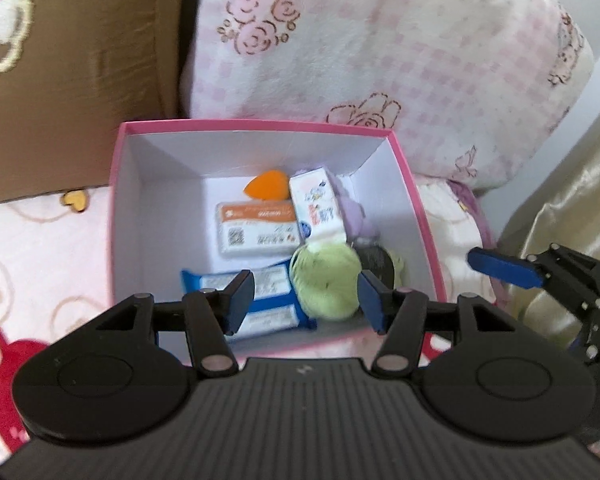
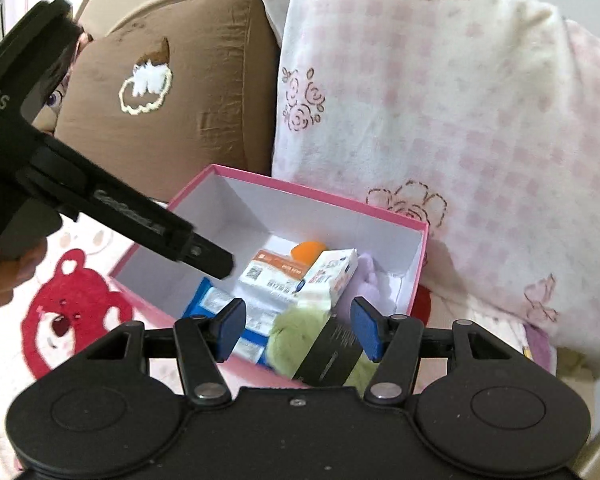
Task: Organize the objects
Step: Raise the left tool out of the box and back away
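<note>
While both hand-held grippers hover above it, a pink box (image 1: 118,208) with white inner walls sits on a bed covered by a pale blanket (image 1: 32,248) printed with red bears.

Left wrist view: the left hand-held gripper (image 1: 306,300) fills the 6 o'clock edge, its blue pads apart and nothing between them. Through the gap, down in the box, lie a blue packet (image 1: 272,280) at 7 o'clock of the box floor and a soft green ball (image 1: 326,280) at 5 o'clock. Above them, toward 12 o'clock, rest a white and orange packet (image 1: 256,230), an orange teardrop-shaped piece (image 1: 270,188) and a small white carton (image 1: 316,208) leaning against something pale purple (image 1: 358,216). A dark object (image 1: 376,266) sits just beside the green ball at its 3 o'clock. The right hand-held gripper (image 1: 500,268) enters from 3 o'clock, outside the box rim.

Right wrist view: the right hand-held gripper (image 2: 298,330) sits at 6 o'clock, pads apart and empty, above the near side of the box. The left tool reaches in from 9 o'clock, held by a person's hand (image 2: 4,272) at the frame edge.

Behind the box, at 12 o'clock, a pink checked pillow (image 2: 460,120) with rose prints leans beside a brown cushion (image 2: 172,128).
</note>
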{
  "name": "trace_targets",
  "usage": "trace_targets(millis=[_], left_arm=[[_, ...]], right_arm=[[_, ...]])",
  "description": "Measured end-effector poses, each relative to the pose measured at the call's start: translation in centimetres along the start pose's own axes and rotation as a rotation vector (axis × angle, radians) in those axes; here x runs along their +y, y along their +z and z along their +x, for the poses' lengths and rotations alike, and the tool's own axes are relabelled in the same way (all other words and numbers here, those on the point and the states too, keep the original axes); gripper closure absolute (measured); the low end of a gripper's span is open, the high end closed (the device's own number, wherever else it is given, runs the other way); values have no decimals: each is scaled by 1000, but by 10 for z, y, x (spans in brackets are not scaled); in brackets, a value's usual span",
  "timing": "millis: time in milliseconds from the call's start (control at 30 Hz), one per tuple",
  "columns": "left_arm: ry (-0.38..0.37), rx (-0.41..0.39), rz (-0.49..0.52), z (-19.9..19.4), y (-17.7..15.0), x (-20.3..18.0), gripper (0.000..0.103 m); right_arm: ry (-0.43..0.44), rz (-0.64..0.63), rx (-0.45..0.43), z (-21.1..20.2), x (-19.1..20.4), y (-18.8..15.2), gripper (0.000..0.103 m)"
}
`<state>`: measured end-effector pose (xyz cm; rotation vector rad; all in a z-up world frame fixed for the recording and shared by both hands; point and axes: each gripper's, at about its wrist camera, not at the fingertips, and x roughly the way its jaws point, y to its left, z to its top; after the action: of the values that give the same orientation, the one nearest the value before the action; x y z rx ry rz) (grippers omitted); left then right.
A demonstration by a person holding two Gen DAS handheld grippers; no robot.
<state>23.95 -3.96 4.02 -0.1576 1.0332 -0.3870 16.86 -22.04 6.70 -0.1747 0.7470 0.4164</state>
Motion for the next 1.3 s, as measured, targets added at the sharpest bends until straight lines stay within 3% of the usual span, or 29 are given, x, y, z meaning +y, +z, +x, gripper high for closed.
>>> trace_targets(millis=[267, 567, 933, 1300], left_arm=[[57, 3, 65, -69, -34, 4, 42], [122, -15, 104, -110, -76, 4, 39], [144, -35, 69, -131, -106, 15, 38], [178, -14, 30, -114, -124, 20, 37]], right_arm=[[12, 55, -18, -49, 17, -5, 39], [-30, 46, -36, -94, 46, -18, 35], [-75, 84, -15, -108, 66, -38, 32], [-110, 107, -26, -108, 77, -56, 24]])
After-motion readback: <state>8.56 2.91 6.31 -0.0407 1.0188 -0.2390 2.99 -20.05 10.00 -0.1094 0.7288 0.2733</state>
